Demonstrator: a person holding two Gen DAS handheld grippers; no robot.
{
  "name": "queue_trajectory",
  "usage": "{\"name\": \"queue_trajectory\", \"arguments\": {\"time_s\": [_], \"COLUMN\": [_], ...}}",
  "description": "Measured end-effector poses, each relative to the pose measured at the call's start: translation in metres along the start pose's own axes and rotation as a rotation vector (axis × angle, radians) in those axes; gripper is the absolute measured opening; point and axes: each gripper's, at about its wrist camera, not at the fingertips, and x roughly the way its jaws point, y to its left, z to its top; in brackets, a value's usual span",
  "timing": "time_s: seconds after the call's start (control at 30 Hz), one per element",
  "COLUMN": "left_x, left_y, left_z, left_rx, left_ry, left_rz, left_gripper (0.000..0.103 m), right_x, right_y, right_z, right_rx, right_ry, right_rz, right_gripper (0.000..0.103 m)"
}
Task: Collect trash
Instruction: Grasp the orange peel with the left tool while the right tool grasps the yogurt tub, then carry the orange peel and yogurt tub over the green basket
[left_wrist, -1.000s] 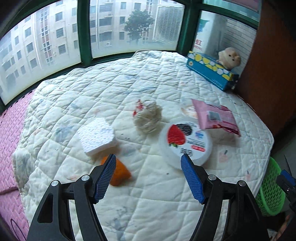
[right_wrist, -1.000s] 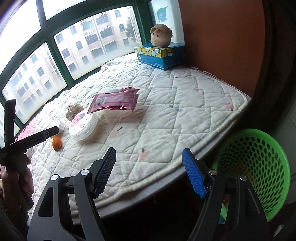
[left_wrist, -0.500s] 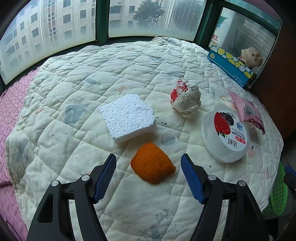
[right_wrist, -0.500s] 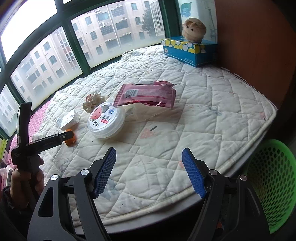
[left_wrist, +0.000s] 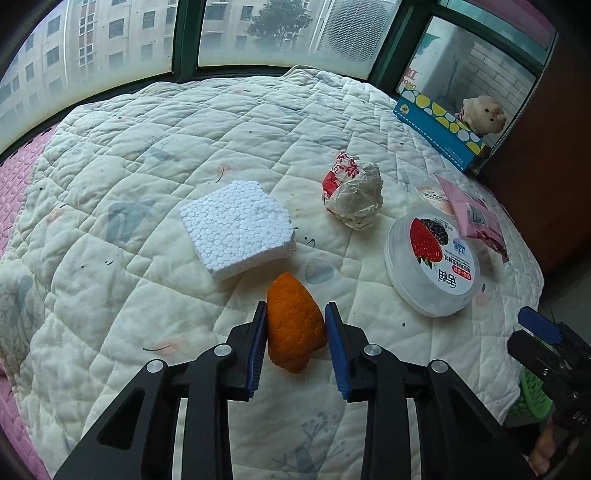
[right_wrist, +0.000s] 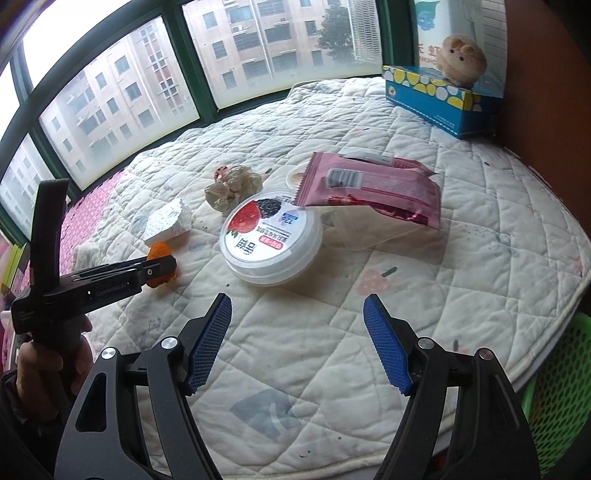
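The left gripper (left_wrist: 295, 325) is closed around the orange peel (left_wrist: 293, 328) — both blue pads are pressed against its sides. The peel lies on the quilted mat (left_wrist: 147, 258), near the foam block (left_wrist: 238, 227), its long axis running near to far, narrow end pointing far. The right gripper (right_wrist: 297, 341) is held spread wide, nothing between its fingers — above the mat's near edge.
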Motion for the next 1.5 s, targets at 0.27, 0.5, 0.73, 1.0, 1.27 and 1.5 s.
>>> {"name": "queue_trajectory", "arguments": {"time_s": [0.27,0.5,0.73,1.0,1.27,1.5], "left_x": [-0.023,-0.031,-0.029,-0.028,-0.040,-0.053], "left_y": [0.000,0.005,0.008,0.007,-0.010,-0.034], "left_z": [0.005,0.006,0.005,0.005,0.006,0.006], "left_rx": [0.024,0.025,0.019,0.020,0.044,0.081], "left_ry": [-0.039,-0.051,-0.044,-0.043,-0.068,-0.089], "left_rz": [-0.032,-0.046,-0.050,-0.048,-0.057,-0.073], "left_gripper": [0.029,0.028,0.028,0.028,0.028,0.028], "right_x": [0.040,0.065,0.081,0.072,0.033,-0.003], "right_y": [0.029,0.035,0.031,0.028,0.028,0.023], "right_z": [0.024,0.038,0.041,0.036,0.021,0.002], "right_rx": [-0.085,-0.116,-0.125,-0.093,-0.069,-0.032], "right_ry": [0.034,0.047,0.067,0.047,0.003,-0.024], "right_rz": [0.001,-0.054,-0.095,-0.072,-0.017,0.056], "right_gripper": [0.083,0.087,0.089,0.087,0.087,0.087]}}
